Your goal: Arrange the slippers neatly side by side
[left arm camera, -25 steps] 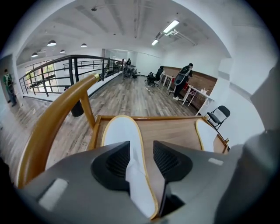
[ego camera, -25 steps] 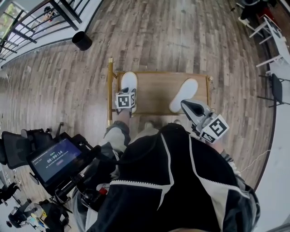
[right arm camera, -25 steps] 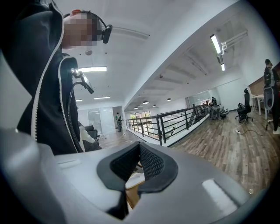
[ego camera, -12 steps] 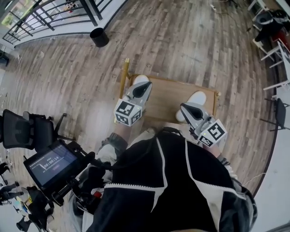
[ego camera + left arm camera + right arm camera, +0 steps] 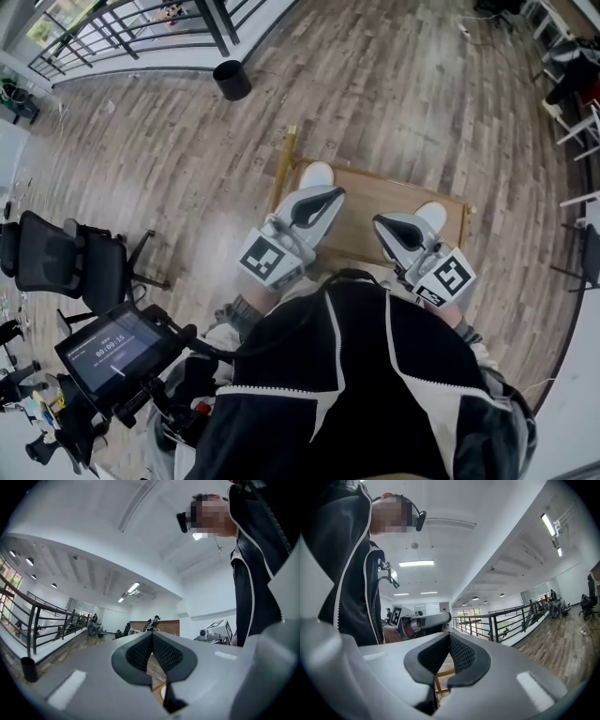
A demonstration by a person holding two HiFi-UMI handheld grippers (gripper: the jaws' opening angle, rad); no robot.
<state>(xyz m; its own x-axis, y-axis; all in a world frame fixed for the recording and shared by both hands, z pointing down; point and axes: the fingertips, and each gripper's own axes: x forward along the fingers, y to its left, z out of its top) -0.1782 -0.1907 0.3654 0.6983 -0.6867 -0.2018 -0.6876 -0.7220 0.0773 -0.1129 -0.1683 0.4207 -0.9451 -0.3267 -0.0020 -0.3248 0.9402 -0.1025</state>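
Left claw (image 5: 330,195) raised, slipper (image 5: 317,174) below its tip

**Large open-plan workspace, office or lab type.** Head view: wood-plank floor (image 5: 403,84); black metal railing (image 5: 131,42) at 11 o'clock with a black bin (image 5: 232,80) near it; black office chair (image 5: 66,262) at 9 o'clock; white furniture (image 5: 579,127) at 2 o'clock. Gripper views: high white ceiling (image 5: 93,536) with strip lights (image 5: 416,563).

My left gripper (image 5: 326,197) covers most of the left slipper (image 5: 317,174), one end peeking out at twelve o'clock. Over there, my right gripper (image 5: 384,227) hides much of the right slipper (image 5: 434,217).
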